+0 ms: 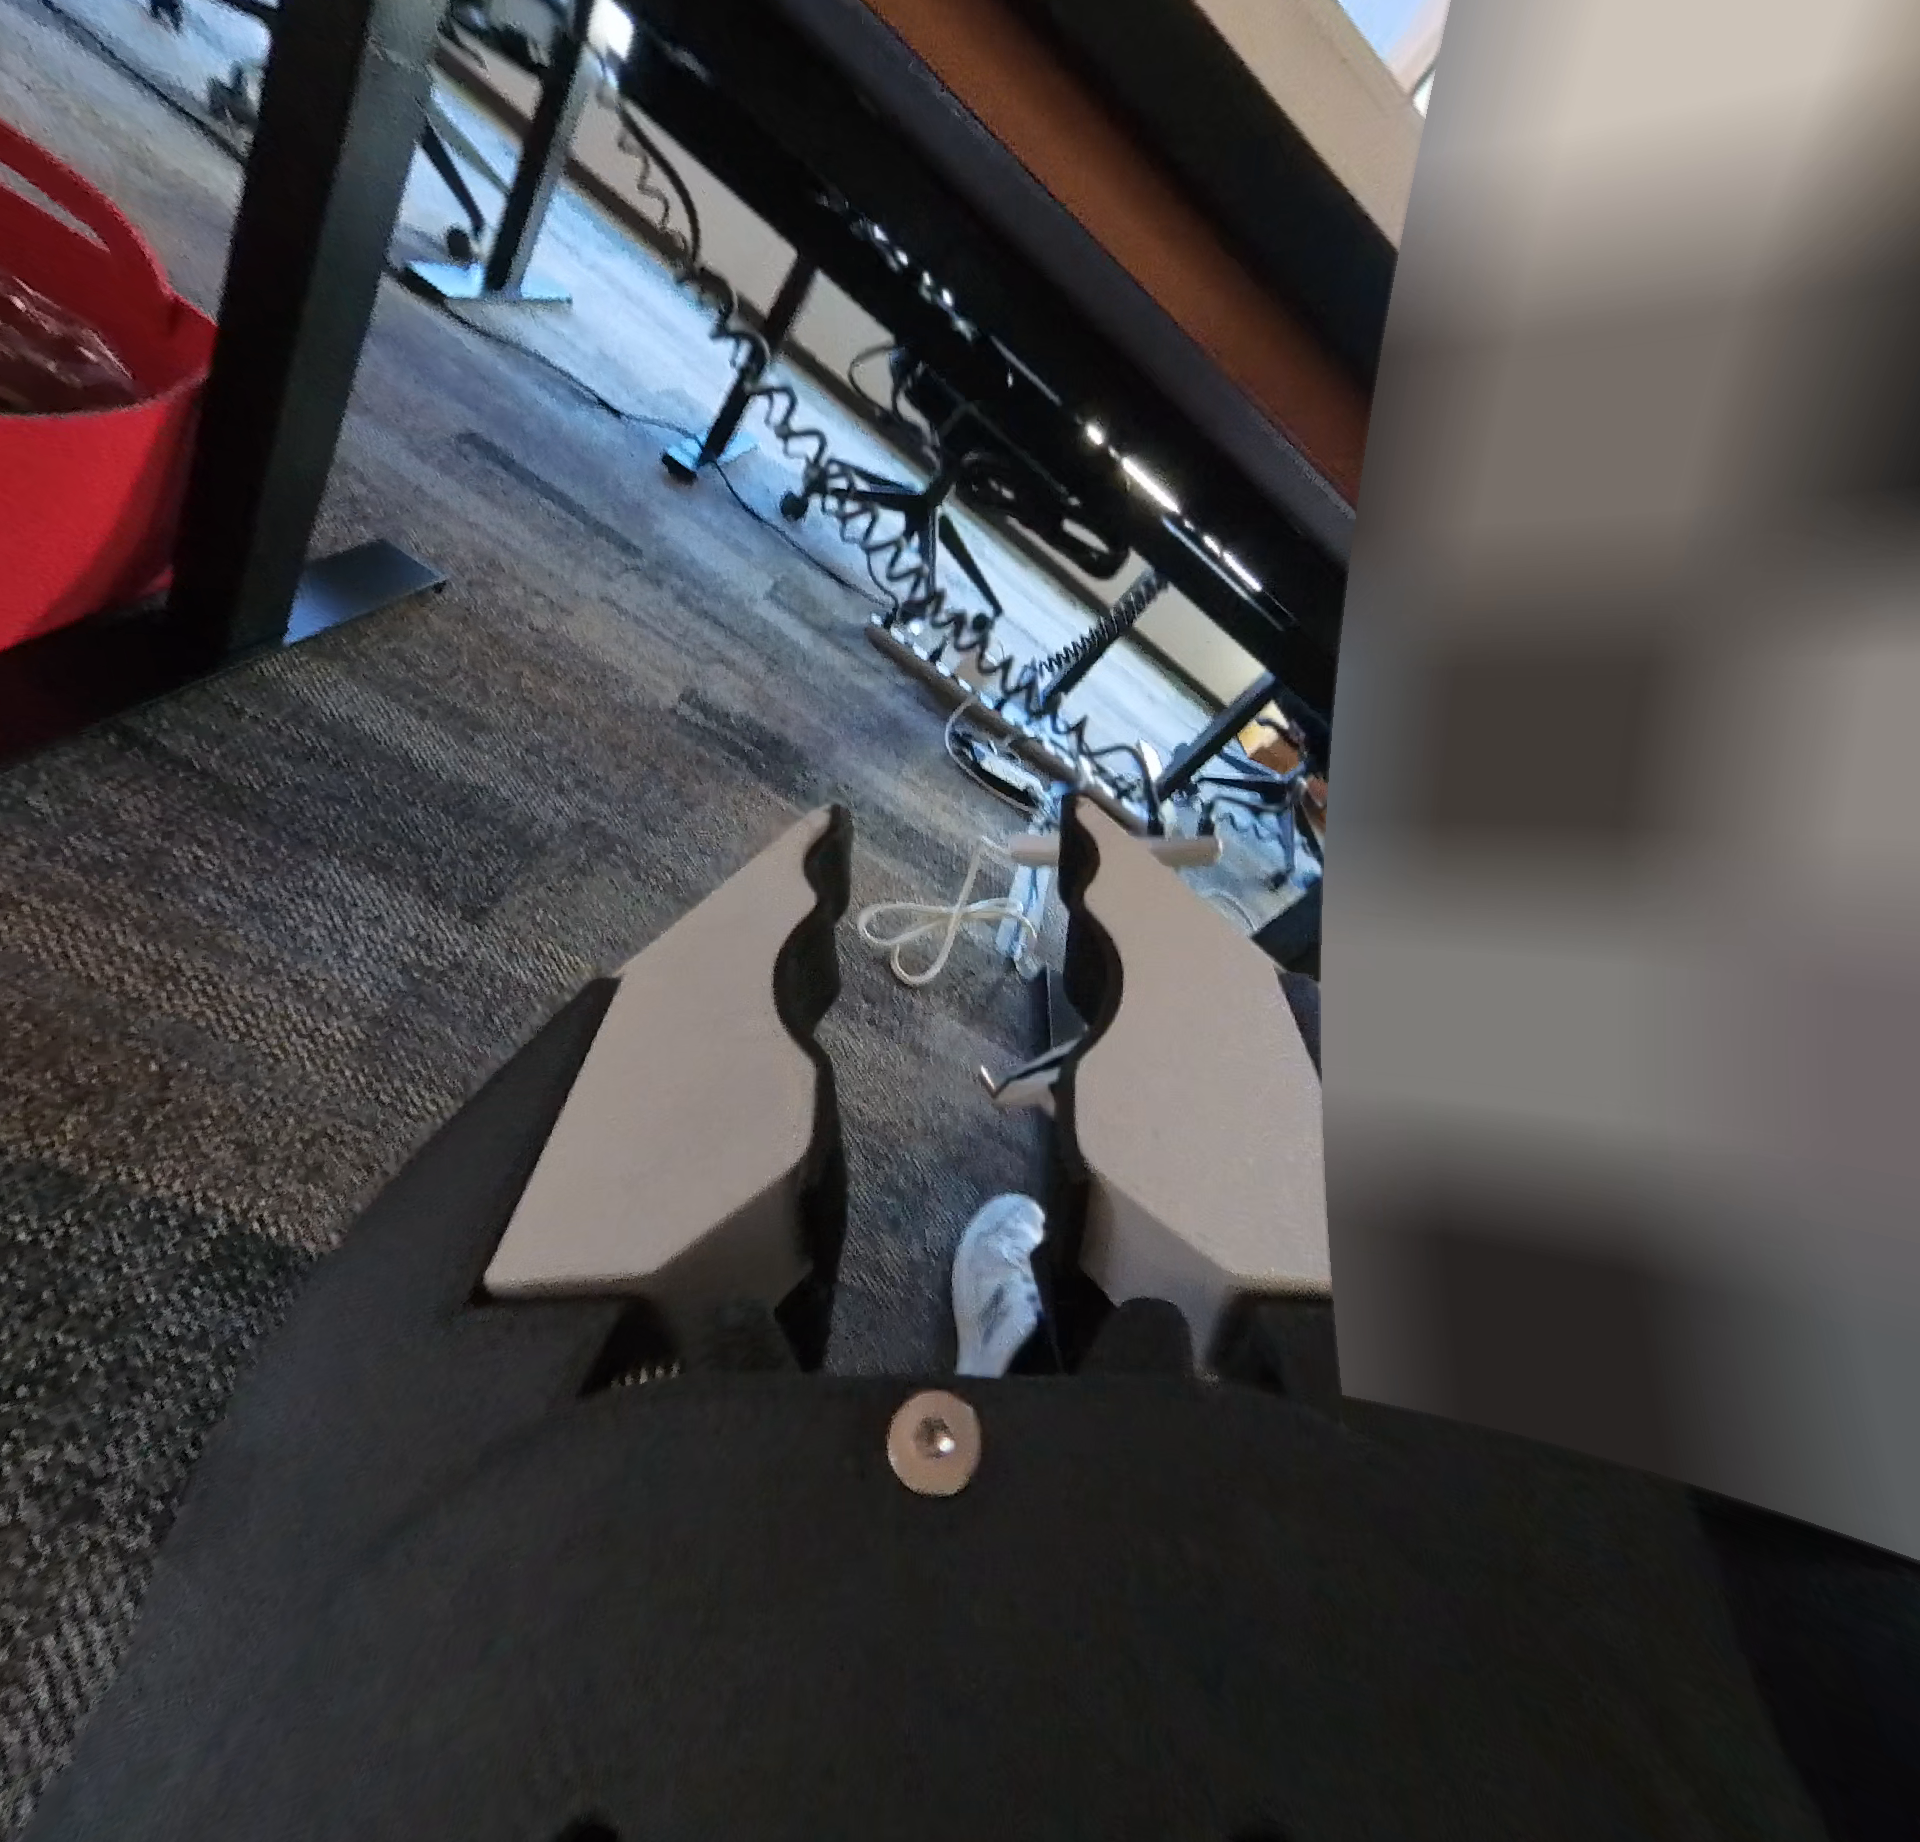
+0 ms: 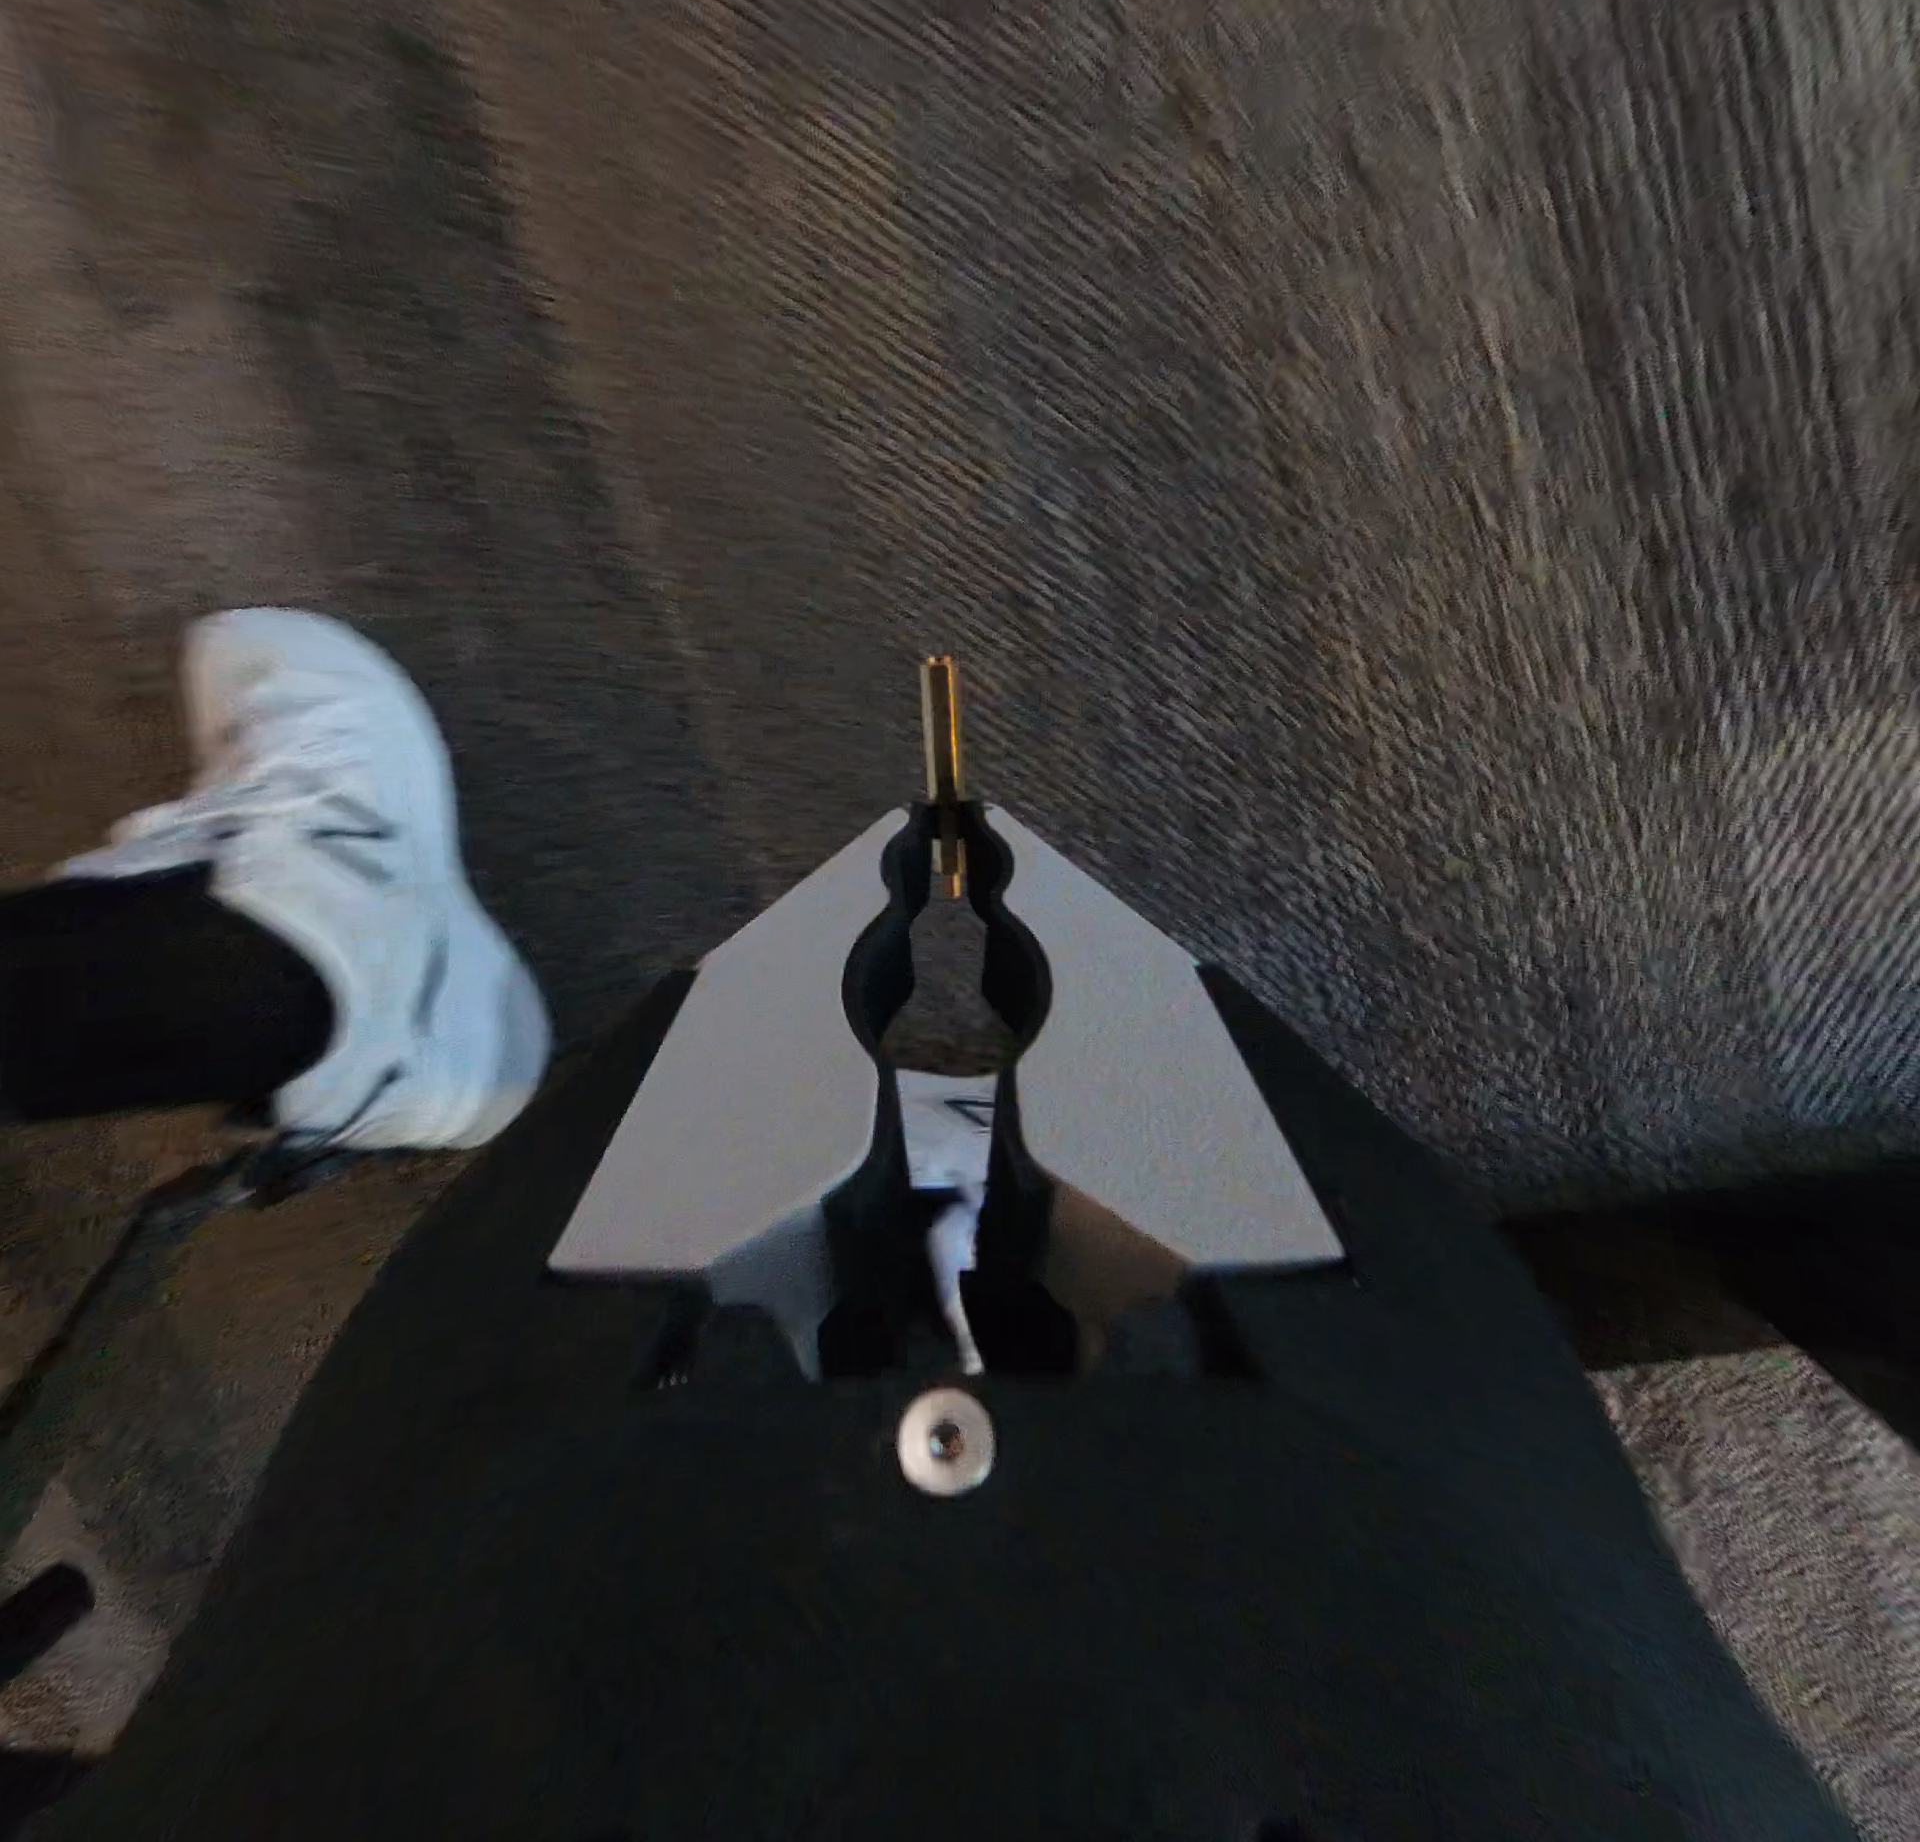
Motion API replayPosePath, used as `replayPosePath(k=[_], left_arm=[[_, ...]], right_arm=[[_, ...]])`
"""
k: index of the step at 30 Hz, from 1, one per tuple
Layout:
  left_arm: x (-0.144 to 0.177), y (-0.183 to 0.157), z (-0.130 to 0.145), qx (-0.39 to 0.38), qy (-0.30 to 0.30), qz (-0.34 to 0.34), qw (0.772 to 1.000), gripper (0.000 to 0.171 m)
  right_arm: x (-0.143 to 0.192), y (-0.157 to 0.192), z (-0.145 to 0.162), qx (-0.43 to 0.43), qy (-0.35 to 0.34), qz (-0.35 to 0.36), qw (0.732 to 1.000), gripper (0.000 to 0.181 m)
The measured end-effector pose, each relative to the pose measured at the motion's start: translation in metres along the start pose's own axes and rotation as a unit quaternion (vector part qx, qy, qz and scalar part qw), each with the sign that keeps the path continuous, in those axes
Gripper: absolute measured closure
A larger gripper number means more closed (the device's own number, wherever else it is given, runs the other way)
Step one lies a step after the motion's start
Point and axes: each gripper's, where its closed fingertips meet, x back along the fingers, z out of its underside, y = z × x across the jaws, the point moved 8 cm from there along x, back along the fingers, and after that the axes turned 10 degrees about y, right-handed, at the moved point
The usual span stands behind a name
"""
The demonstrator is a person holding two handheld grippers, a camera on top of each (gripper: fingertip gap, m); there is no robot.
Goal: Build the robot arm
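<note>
My right gripper (image 2: 948, 828) is shut on a small brass standoff (image 2: 941, 727), a thin gold-coloured post that sticks out forward past the fingertips. It hangs over grey carpet (image 2: 1247, 390), and the view is blurred by motion. My left gripper (image 1: 954, 824) is open and empty, with a gap between its grey fingers (image 1: 717, 1065). It points low across the carpet (image 1: 312, 961) toward the space under a wooden-edged table (image 1: 1091, 182). Nothing lies between its jaws.
A person's white shoe (image 2: 343, 857) with a black trouser leg is at left, and shows between the left fingers (image 1: 997, 1283). A black table leg (image 1: 301, 286), a red bin (image 1: 94, 462), coiled cables (image 1: 914, 566) and a white cord (image 1: 935, 925) are on the floor. The tips of one gripper are about 50 cm away from the tips of the other.
</note>
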Motion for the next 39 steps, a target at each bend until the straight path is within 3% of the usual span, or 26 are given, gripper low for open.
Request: replayPosePath(k=[4,9,11,13,18,20,22,26,29,31,37,38,39], left_arm=[[0.009,-0.044,0.002,0.040,0.079,0.019,0.996,0.139],[0.047,-0.138,0.033,-0.002,0.155,0.067,0.986,0.143],[0.071,-0.187,0.038,-0.036,0.194,0.095,0.976,0.144],[0.094,-0.246,0.033,-0.076,0.186,0.127,0.971,0.143],[0.126,-0.395,0.016,-0.194,0.146,0.150,0.958,0.140],[0.128,-0.438,0.009,-0.219,0.141,0.154,0.953,0.139],[0.128,-0.469,-0.002,-0.245,0.121,0.154,0.949,0.141],[0.110,-0.505,-0.013,-0.314,0.118,0.148,0.930,0.146],[0.084,-0.515,-0.015,-0.322,0.130,0.167,0.923,0.154],[0.062,-0.512,-0.017,-0.323,0.132,0.175,0.921,0.167],[-0.031,-0.476,-0.020,-0.258,0.181,0.226,0.922,0.167],[-0.049,-0.469,-0.022,-0.247,0.191,0.237,0.920,0.161],[-0.068,-0.463,-0.024,-0.239,0.200,0.252,0.916,0.167]], right_arm=[[0.091,0.138,-0.005,0.124,-0.103,-0.020,0.987,0.175],[0.225,0.283,0.021,0.265,-0.283,0.006,0.922,0.176],[0.292,0.323,0.038,0.311,-0.355,0.056,0.880,0.176],[0.359,0.348,0.058,0.366,-0.397,0.143,0.829,0.176],[0.501,0.391,0.109,0.473,-0.455,0.348,0.669,0.176],[0.540,0.401,0.126,0.500,-0.454,0.409,0.614,0.176],[0.569,0.406,0.138,0.515,-0.446,0.452,0.576,0.176],[0.599,0.394,0.150,0.520,-0.425,0.507,0.541,0.176],[0.602,0.375,0.149,0.515,-0.417,0.518,0.541,0.176],[0.597,0.356,0.143,0.509,-0.409,0.519,0.552,0.176],[0.566,0.275,0.114,0.504,-0.402,0.490,0.587,0.176],[0.561,0.260,0.108,0.504,-0.401,0.490,0.587,0.176],[0.556,0.245,0.100,0.503,-0.396,0.494,0.588,0.177]])
